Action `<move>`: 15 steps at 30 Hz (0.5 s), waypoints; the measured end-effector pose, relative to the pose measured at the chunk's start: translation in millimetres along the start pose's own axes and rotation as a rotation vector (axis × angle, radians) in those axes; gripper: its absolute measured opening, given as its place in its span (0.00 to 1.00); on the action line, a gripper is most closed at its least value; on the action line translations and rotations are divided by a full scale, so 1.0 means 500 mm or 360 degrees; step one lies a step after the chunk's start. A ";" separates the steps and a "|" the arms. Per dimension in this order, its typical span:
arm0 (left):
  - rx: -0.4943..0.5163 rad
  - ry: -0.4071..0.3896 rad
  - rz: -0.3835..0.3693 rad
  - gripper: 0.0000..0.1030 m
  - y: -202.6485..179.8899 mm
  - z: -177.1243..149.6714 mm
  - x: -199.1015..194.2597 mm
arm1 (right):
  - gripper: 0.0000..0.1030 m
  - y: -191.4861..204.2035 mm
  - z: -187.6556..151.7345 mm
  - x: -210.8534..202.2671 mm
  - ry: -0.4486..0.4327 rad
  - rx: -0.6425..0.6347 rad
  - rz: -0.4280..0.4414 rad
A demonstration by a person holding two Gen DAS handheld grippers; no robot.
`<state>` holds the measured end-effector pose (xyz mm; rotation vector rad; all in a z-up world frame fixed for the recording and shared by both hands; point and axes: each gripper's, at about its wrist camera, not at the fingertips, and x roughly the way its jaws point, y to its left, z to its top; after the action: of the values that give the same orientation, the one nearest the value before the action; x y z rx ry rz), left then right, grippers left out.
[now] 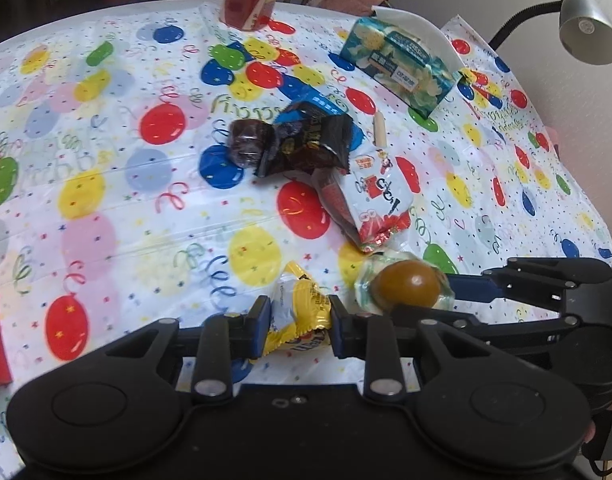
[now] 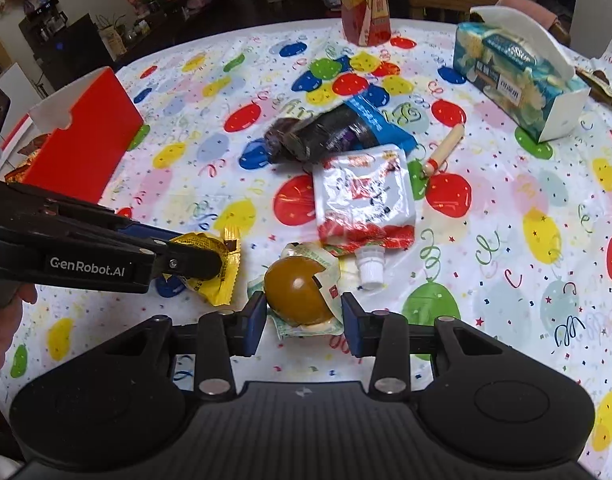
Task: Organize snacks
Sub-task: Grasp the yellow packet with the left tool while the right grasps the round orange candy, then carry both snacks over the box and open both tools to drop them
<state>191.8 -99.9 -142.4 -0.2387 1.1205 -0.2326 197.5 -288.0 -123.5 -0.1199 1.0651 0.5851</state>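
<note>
The left tool [image 1: 300, 322] is clamped on the yellow snack packet [image 1: 302, 312] low over the worktop [image 1: 146, 208], while the right tool [image 2: 303, 322] straddles the wrapped brown egg [image 2: 298, 292] – seemingly not yet pinching – so it should close squarely on the egg's round middle, not the loose film.

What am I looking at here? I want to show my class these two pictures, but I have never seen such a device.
A person holds two hand-held grippers, each carrying a camera that looks along its fingers. One picture comes from the left gripper, which pinches a yellow snack packet. The other comes from the right gripper, whose fingers stand either side of a wrapped brown egg, not visibly squeezing it. On the balloon-print tablecloth also lie a white spouted pouch, a dark snack bag, a tissue box and a red box.
</note>
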 end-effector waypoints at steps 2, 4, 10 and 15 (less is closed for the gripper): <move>-0.0022 -0.0007 -0.0003 0.26 0.011 -0.003 -0.014 | 0.38 0.014 0.003 -0.012 -0.0013 -0.0002 -0.0006; -0.0038 -0.0018 -0.0010 0.26 0.022 -0.005 -0.030 | 0.38 0.030 0.007 -0.025 -0.0027 -0.0005 -0.0014; -0.0045 -0.0065 -0.0005 0.26 0.054 -0.009 -0.091 | 0.38 0.085 0.024 -0.064 -0.0072 -0.0017 -0.0034; -0.0060 -0.0098 0.0000 0.26 0.086 -0.012 -0.144 | 0.38 0.141 0.036 -0.089 -0.0107 -0.0049 -0.0040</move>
<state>159.3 -38.0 -96.1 -0.2775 1.0645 -0.2029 160.5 -239.4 -63.6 -0.1394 0.9886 0.5795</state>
